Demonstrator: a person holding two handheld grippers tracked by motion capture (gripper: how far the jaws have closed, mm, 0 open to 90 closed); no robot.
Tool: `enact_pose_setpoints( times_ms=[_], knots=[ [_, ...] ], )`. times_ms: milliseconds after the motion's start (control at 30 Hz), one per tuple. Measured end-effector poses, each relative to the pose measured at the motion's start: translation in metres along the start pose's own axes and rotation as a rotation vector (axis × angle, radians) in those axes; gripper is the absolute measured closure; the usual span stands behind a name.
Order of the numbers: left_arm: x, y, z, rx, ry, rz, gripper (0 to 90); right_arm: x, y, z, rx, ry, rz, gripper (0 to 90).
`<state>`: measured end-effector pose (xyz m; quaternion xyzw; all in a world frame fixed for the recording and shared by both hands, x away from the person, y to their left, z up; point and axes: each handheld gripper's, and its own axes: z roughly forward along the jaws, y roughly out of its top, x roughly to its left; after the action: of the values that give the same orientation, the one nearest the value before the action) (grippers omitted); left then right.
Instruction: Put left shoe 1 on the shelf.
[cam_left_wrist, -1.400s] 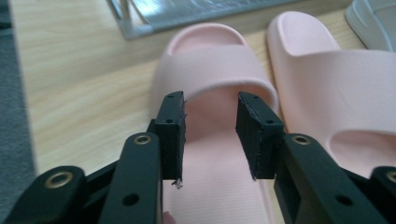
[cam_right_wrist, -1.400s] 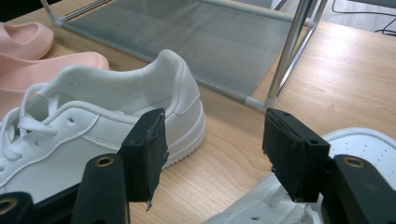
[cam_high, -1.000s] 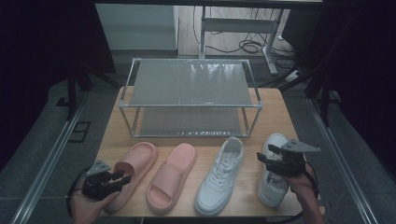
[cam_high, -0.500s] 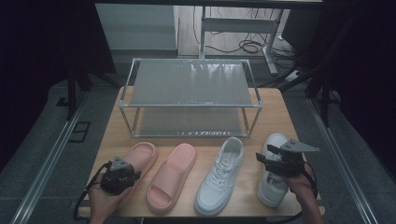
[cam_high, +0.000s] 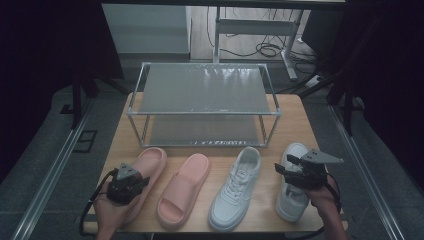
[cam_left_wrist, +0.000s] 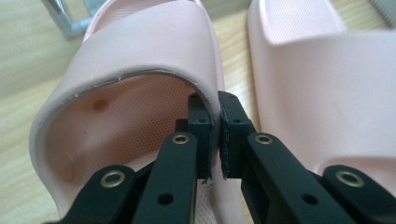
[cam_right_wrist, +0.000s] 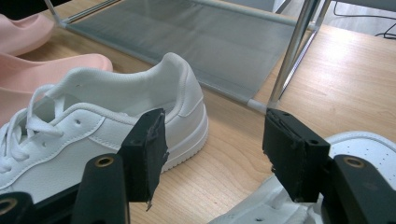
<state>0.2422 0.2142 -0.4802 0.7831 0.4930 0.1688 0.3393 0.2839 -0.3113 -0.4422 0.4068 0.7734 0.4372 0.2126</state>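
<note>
Two pink slippers and two white sneakers lie in a row on the wooden table. My left gripper (cam_high: 131, 179) (cam_left_wrist: 215, 112) sits over the heel end of the left pink slipper (cam_high: 150, 162) (cam_left_wrist: 140, 60). Its jaws have just been closing and now pinch the right edge of that slipper's strap. The second pink slipper (cam_high: 185, 187) (cam_left_wrist: 322, 84) lies right beside it. My right gripper (cam_high: 284, 167) (cam_right_wrist: 215, 149) hangs open above the right white sneaker (cam_high: 292, 202) (cam_right_wrist: 364, 144), with nothing between its jaws. The left white sneaker (cam_high: 235, 187) (cam_right_wrist: 93, 126) lies just beyond it.
A two-tier metal rack (cam_high: 205, 95) (cam_right_wrist: 187, 42) with grey mesh shelves stands at the back of the table (cam_high: 300, 125), both shelves bare. The table's front edge runs close under both hands. Cables lie on the floor behind the rack.
My left gripper has moved from the table's left front corner rightward onto the left pink slipper, and its jaws have closed on the strap. The right gripper has stayed in place.
</note>
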Motion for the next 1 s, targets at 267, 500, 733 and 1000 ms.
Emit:
enact_pose_setpoints(
  times_ms=[267,500,733,1000],
  knots=[
    [-0.003,0.027,-0.005,-0.036,0.001,0.034,85.9,0.0,0.0,-0.002,-0.006,0.002,0.003,40.1],
    [-0.002,0.047,-0.002,-0.055,-0.003,0.051,85.9,0.001,0.001,-0.003,-0.013,0.005,0.002,40.1],
    [-0.002,0.064,0.007,-0.051,-0.014,0.068,86.0,0.0,0.001,-0.002,-0.009,0.005,0.001,40.1],
    [-0.002,0.086,0.028,-0.031,-0.015,0.082,86.0,-0.001,0.001,-0.003,-0.011,0.003,0.0,40.1]
  ],
)
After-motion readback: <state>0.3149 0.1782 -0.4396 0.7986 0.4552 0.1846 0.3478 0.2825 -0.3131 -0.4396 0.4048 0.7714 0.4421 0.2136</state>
